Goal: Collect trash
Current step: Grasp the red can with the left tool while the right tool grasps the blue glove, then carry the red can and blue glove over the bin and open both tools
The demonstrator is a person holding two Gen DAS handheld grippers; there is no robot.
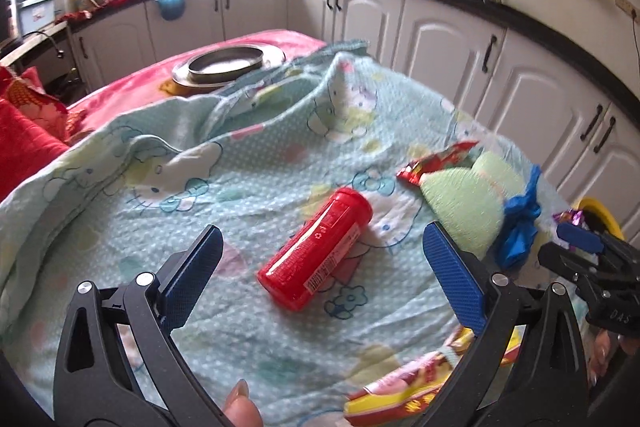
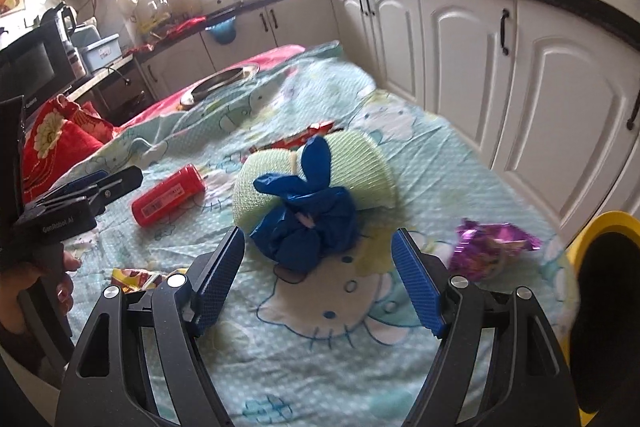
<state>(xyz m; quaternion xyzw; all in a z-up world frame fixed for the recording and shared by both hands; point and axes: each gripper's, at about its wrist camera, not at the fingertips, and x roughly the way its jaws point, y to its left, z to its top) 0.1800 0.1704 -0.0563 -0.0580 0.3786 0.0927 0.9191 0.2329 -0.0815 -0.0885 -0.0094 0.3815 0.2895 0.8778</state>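
I am watching both claws hanging spread and empty above a bed covered in a pale blue cartoon-cat print sheet (image 1: 280, 155).

Left claw (image 1: 324, 279): pads standing wide apart, nothing pinched. A red cylindrical plastic bottle (image 1: 316, 245) is lying on its side at centre frame, between the two pads but further out, not touched. I am judging it light, rigid and smooth, so apt to roll or slip; best taken across the middle of the barrel, pads square to its long axis.

Right claw (image 2: 320, 279): also spread, empty. Just beyond its tips, at centre frame, a knotted blue plastic bag (image 2: 308, 223) is sitting against a pale green woven pad (image 2: 360, 171). The bag is looking soft and crumpled; I am expecting it to compress, so the bunched body or the knot ears are offering the surest hold.

Other litter:
- crinkled purple foil wrapper (image 2: 492, 243), right of the right claw; featherlight, slippery.
- red snack wrapper (image 1: 436, 163), behind the green pad.
- yellow-and-red printed packet (image 1: 404, 383), lower right in the left view.

A yellow-rimmed bin (image 2: 600, 223) is showing at the right edge of the right view, probably where the trash is going.
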